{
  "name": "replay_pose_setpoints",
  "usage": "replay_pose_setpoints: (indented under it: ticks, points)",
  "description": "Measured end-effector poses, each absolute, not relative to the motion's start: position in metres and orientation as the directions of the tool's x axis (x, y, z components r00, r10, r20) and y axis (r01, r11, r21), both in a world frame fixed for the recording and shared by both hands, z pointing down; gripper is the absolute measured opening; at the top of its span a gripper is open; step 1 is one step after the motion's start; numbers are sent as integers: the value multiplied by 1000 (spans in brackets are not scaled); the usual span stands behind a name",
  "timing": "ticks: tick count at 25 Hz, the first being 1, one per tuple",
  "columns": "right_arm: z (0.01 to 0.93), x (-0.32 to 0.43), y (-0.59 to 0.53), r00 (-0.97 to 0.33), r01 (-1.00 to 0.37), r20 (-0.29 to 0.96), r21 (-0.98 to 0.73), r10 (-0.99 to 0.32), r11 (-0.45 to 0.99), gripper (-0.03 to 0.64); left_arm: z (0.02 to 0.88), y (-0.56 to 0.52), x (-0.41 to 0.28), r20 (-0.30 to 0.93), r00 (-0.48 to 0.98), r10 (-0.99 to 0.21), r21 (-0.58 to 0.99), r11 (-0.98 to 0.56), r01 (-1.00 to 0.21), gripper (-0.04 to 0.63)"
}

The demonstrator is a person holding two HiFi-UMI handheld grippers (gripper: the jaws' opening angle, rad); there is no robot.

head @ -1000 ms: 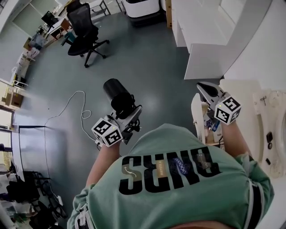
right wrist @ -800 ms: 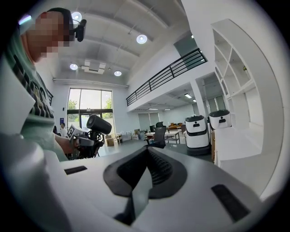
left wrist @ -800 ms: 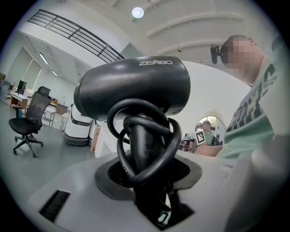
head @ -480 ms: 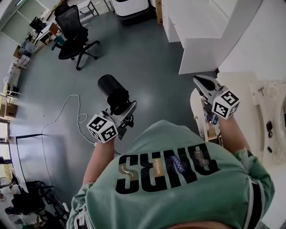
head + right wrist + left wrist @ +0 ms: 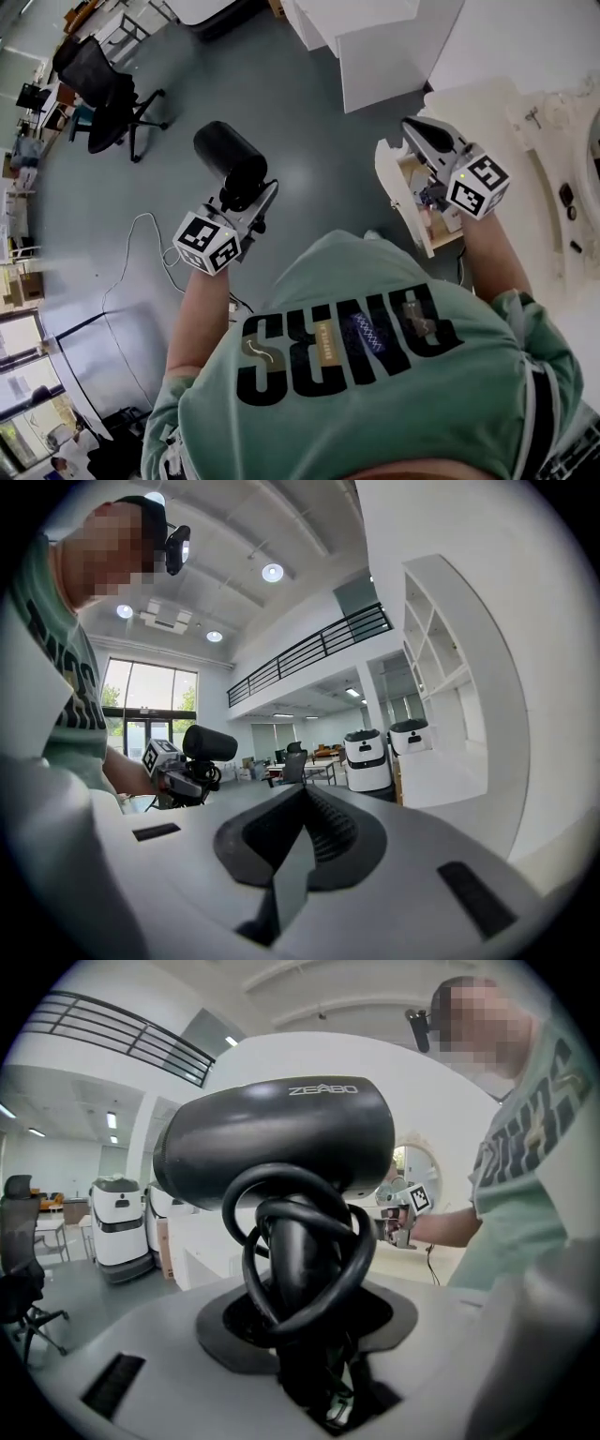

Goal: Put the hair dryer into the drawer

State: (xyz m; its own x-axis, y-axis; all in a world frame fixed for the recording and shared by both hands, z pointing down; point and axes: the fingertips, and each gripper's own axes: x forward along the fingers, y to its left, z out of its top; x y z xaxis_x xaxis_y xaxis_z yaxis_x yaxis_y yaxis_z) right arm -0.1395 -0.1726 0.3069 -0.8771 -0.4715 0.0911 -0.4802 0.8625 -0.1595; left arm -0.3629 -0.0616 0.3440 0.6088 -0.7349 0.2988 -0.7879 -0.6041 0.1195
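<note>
A black hair dryer [image 5: 228, 159] hangs over the grey floor left of centre, its cord coiled round the handle. My left gripper [image 5: 253, 194] is shut on that handle. In the left gripper view the hair dryer [image 5: 281, 1138] fills the middle, with the left gripper [image 5: 309, 1335] clamped low on its handle. My right gripper [image 5: 414, 128] has its jaws together and empty, just above the white drawer [image 5: 392, 187], which stands pulled open with small items inside. In the right gripper view the right gripper [image 5: 298, 829] points level, and the hair dryer [image 5: 208, 744] shows far left.
A black office chair [image 5: 105, 86] stands at the upper left. A white cable [image 5: 141, 234] lies on the floor. A white cabinet [image 5: 375, 47] rises ahead of the drawer, and a white counter [image 5: 553, 141] runs along the right. White robots [image 5: 366, 757] stand in the distance.
The left gripper has carried the hair dryer up and left in the head view and rolled a little. The right gripper has drifted slightly, and more of the open drawer shows under it.
</note>
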Motion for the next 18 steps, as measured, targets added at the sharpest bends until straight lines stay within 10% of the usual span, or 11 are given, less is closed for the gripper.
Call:
replay_pose_setpoints:
  ticks: [18]
  points:
    - [385,112,-167,-588,-797,140,-271,-797,540,-6,463,-162,-81,607,781,-149,-26,-986,-168,193]
